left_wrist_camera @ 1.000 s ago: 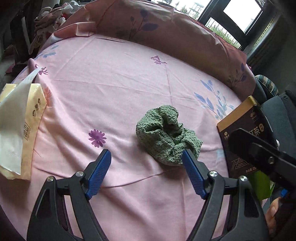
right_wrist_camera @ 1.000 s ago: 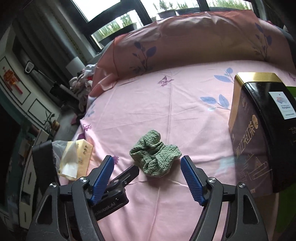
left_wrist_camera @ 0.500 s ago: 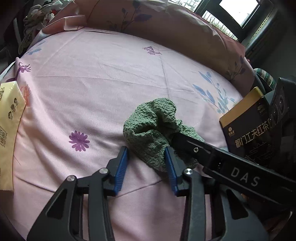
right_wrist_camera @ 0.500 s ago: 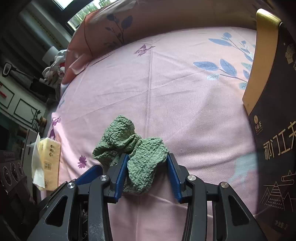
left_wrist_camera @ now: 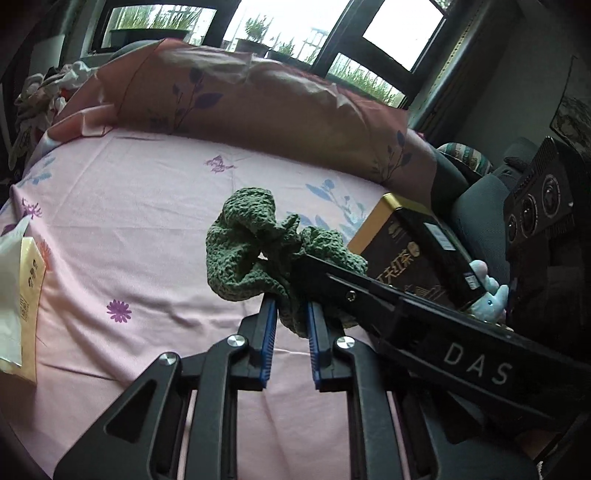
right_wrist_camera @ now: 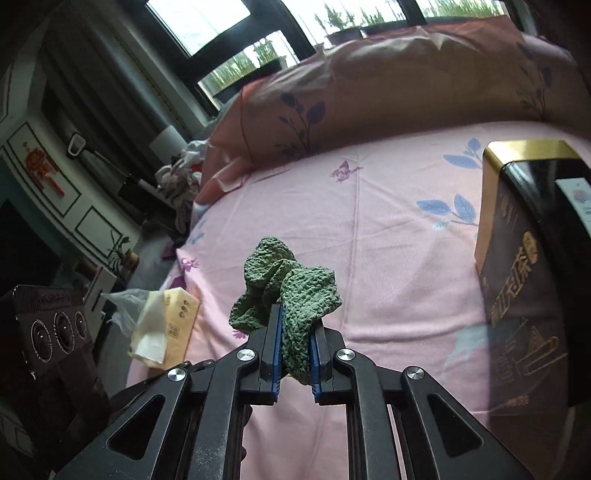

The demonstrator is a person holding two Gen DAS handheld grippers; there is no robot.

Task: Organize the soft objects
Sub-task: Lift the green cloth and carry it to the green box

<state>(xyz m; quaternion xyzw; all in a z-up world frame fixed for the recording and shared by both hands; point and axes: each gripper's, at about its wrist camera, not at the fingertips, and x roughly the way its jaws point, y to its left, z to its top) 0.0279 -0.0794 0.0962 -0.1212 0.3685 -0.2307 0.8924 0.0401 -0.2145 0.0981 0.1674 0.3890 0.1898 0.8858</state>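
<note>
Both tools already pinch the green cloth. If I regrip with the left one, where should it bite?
Likely the loose bunched lobe of the green knit cloth, hanging free to the left of the left tool. Come in from the left, the tissue pack side; the right tool and the tea box crowd the right.

Home bedroom: pink floral bedsheet (left_wrist_camera: 147, 229), pillow (left_wrist_camera: 240, 99), window (left_wrist_camera: 280, 33) behind.
</note>
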